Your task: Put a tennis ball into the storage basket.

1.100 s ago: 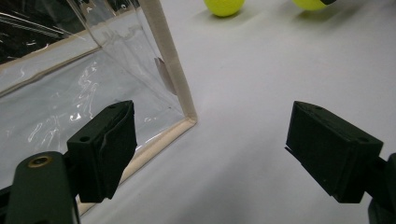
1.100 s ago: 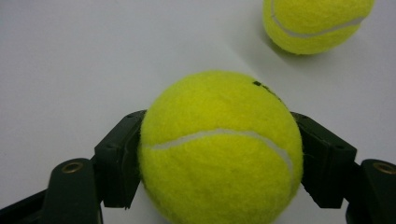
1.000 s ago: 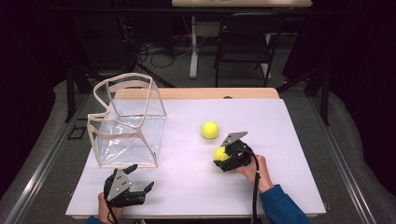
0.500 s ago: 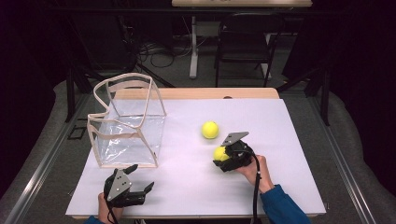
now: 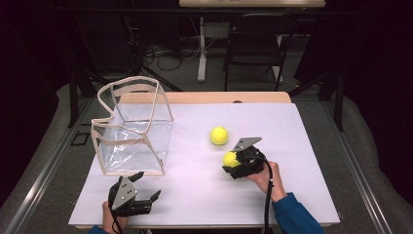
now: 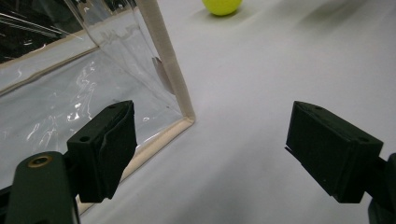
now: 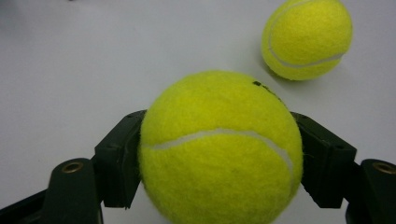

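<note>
My right gripper [image 5: 233,165] is shut on a yellow tennis ball [image 5: 230,159] right of the table's middle; in the right gripper view both jaws press the ball [image 7: 219,149] from the sides. A second tennis ball [image 5: 219,135] lies loose on the white tabletop just beyond it, also at the upper right [image 7: 306,38] of the right gripper view. My left gripper [image 5: 146,187] rests open near the front left edge, nothing between its jaws [image 6: 210,154]. Just ahead of it stands a clear plastic bag [image 5: 131,126] with beige trim, its near corner [image 6: 180,93] close to the left jaw.
The white tabletop [image 5: 302,146] has free room on its right side and front middle. Behind the table stand a dark chair [image 5: 253,48] and a desk leg with cables on the floor. Metal rails run along both sides.
</note>
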Tool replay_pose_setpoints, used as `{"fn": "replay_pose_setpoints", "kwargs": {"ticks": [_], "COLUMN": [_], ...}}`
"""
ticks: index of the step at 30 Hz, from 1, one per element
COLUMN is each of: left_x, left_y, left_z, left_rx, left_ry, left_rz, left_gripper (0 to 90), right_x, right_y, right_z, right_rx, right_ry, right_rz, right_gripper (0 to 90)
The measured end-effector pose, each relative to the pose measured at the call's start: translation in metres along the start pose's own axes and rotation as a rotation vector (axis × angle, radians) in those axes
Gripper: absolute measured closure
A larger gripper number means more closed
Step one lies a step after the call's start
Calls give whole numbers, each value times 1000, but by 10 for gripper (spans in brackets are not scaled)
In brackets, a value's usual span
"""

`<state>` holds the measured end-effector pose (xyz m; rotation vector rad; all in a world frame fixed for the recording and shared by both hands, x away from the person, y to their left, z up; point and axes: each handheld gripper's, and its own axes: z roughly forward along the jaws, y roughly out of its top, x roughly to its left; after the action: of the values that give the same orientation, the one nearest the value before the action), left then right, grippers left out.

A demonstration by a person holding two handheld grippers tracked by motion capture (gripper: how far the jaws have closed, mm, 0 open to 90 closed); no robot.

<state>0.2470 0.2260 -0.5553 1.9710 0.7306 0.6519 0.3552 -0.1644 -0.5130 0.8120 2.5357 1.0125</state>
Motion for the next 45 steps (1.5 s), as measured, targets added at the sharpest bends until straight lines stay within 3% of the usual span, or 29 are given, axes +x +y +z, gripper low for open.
{"fn": "replay_pose_setpoints", "kwargs": {"ticks": [45], "left_x": [0], "left_y": [0], "left_z": [0], "left_rx": [-6], "left_ry": [-2], "left_rz": [-2], "left_gripper": [161], "right_x": [1], "right_y": [9], "right_z": [-9], "right_rx": [-67], "right_ry": [-13], "right_rz": [-10], "right_gripper": [260]}}
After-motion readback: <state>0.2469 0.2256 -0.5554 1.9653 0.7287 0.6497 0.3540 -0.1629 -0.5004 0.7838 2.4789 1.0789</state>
